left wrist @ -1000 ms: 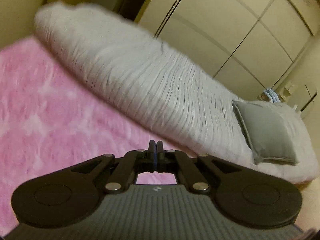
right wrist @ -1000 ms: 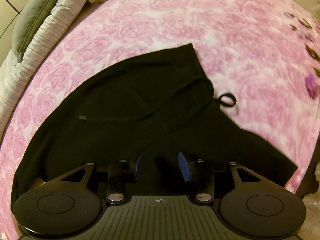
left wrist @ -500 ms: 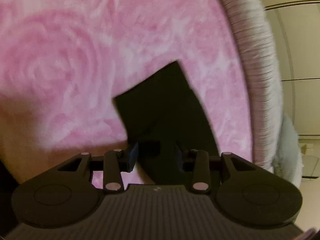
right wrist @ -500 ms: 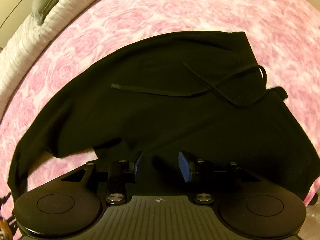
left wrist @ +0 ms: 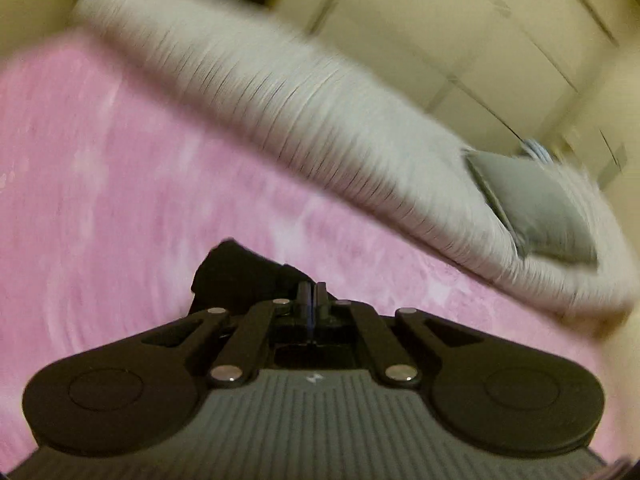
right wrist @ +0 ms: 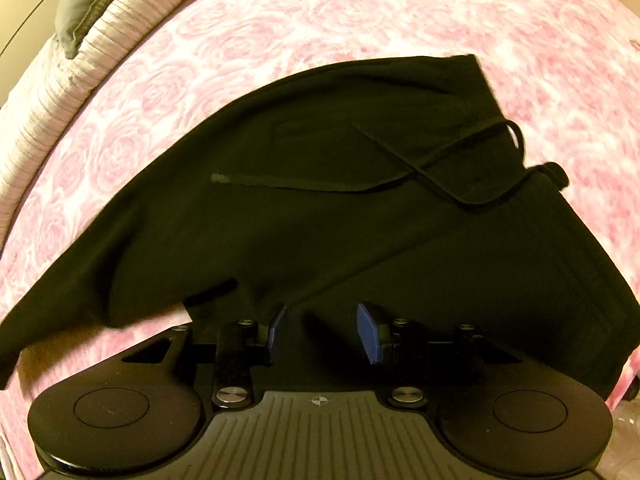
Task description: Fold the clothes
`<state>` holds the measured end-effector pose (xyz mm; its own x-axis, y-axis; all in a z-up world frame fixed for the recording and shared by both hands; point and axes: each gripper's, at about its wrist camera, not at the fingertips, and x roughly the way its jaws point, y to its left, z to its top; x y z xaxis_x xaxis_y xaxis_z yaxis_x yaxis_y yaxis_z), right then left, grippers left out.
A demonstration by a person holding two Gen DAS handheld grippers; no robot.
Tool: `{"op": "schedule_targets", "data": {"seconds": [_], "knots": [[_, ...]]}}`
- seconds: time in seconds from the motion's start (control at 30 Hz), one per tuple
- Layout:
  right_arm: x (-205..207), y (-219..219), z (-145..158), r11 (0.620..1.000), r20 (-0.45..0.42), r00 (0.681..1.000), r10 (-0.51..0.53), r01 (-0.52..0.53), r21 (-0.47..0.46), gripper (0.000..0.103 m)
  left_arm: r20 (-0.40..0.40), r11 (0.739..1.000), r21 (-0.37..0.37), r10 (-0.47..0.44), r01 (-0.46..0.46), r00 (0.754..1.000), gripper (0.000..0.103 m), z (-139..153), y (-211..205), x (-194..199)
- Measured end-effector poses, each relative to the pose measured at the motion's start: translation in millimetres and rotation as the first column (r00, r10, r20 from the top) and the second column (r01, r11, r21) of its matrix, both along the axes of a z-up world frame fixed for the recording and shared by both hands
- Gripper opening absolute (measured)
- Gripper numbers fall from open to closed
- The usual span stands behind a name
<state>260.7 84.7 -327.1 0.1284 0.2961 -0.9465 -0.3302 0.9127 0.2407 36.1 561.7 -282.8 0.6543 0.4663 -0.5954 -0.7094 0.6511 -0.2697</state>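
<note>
Since half a second ago the left gripper (left wrist: 310, 294) has clenched on a corner of the garment (right wrist: 320, 208) and swung up toward the pillow (left wrist: 536, 212). The right gripper (right wrist: 320, 330) hovers released over the near hem. The garment lies mid-blanket (right wrist: 320, 12). Best to carry the corner across low and smooth, and pin the hem so it does not drag.

black garment (right wrist: 304, 216): matt, soft cloth
pink blanket (right wrist: 320, 12): plush, rose-textured fleece
white quilt (left wrist: 304, 120): ribbed cloth
grey pillow (left wrist: 536, 208): smooth fabric
right gripper (right wrist: 320, 330): matt black plastic, shiny metal screws
</note>
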Motion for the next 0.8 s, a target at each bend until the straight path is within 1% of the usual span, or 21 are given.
{"op": "schedule_targets", "data": {"seconds": [0.03,0.07,0.1,0.13,0.17,0.23,0.3,0.33,0.37,0.43,0.5,0.57,0.6,0.63,0.7,0.73,0.8], "knots": [[0.6,-0.5,-1.0,1.0,-0.003,1.0,-0.003,0.003,0.0,0.043,-0.065,0.999,0.05,0.004,-0.001,0.998,0.0,-5.7,-3.7,1.5],[1.2,-1.1,-2.1,1.0,-0.007,1.0,-0.006,0.006,0.0,0.043,-0.17,1.0,0.017,0.025,-0.023,0.985,0.003,-26.0,2.4,6.5],[0.8,-1.1,-3.1,1.0,-0.012,1.0,-0.006,0.007,0.001,0.043,-0.222,0.994,-0.075,0.056,-0.074,0.973,0.009,-46.8,11.8,3.7],[0.2,-1.0,-4.2,1.0,-0.018,1.0,-0.006,0.006,0.003,0.043,-0.269,0.976,-0.172,0.082,-0.132,0.96,0.011,-67.5,21.5,-0.4],[-0.4,-0.5,-4.6,1.0,-0.022,1.0,0.001,0.0,0.004,0.043,-0.318,0.945,-0.263,0.104,-0.193,0.942,0.009,-88.2,31.2,-4.4],[-1.5,-0.7,-4.9,1.0,-0.022,1.0,0.015,-0.015,0.002,0.043,-0.243,0.896,-0.366,0.17,-0.252,0.955,0.01,-101.1,29.1,-20.6],[-2.5,-3.0,-4.7,1.0,-0.014,1.0,0.027,-0.027,-0.004,0.043,-0.132,0.864,-0.443,0.199,-0.238,0.971,0.013,-100.5,15.2,-30.0],[-3.0,-4.1,-4.6,0.999,-0.011,0.999,0.033,-0.033,-0.007,0.043,-0.099,0.85,-0.477,0.203,-0.225,0.974,0.019,-98.4,7.8,-34.6],[-2.6,-6.2,-5.7,1.0,-0.013,1.0,0.025,-0.025,-0.013,0.043,-0.072,0.832,-0.51,0.211,-0.218,0.975,0.026,-99.3,5.8,-31.0],[-2.3,-10.6,-7.8,1.0,-0.019,1.0,-0.003,0.002,-0.021,0.043,-0.021,0.794,-0.573,0.231,-0.201,0.973,0.029,-101.8,3.3,-21.6],[-2.1,-14.8,-8.5,0.999,-0.027,0.999,-0.031,0.03,-0.013,0.043,0.016,0.771,-0.612,0.237,-0.178,0.971,0.032,-103.8,1.7,-15.4],[-3.5,-15.0,-7.4,1.0,-0.026,0.999,-0.029,0.029,-0.003,0.043,-0.003,0.759,-0.62,0.25,-0.198,0.968,0.039,-111.8,7.2,-1.4],[-4.4,-15.3,-6.7,1.0,-0.021,1.0,-0.016,0.016,-0.002,0.043,-0.019,0.753,-0.622,0.259,-0.214,0.966,0.039,-116.4,11.1,6.5],[-5.4,-14.7,-6.5,1.0,-0.014,1.0,-0.002,0.002,-0.005,0.043,-0.026,0.749,-0.625,0.263,-0.221,0.965,0.038,-120.3,14.4,11.2],[-7.4,-17.7,-6.0,1.0,-0.005,1.0,0.011,-0.011,-0.015,0.043,0.027,0.8,-0.58,0.209,-0.155,0.978,0.022,-107.9,17.0,21.2],[-8.4,-19.5,-5.8,1.0,0.0,1.0,0.016,-0.016,-0.02,0.043,0.054,0.824,-0.554,0.178,-0.119,0.982,0.002,-101.1,18.2,26.3],[-9.5,-27.3,-6.5,1.0,-0.004,1.0,-0.002,0.002,-0.028,0.043,0.105,0.867,-0.496,0.114,-0.047,0.988,0.001,-87.6,20.5,36.4]]}}
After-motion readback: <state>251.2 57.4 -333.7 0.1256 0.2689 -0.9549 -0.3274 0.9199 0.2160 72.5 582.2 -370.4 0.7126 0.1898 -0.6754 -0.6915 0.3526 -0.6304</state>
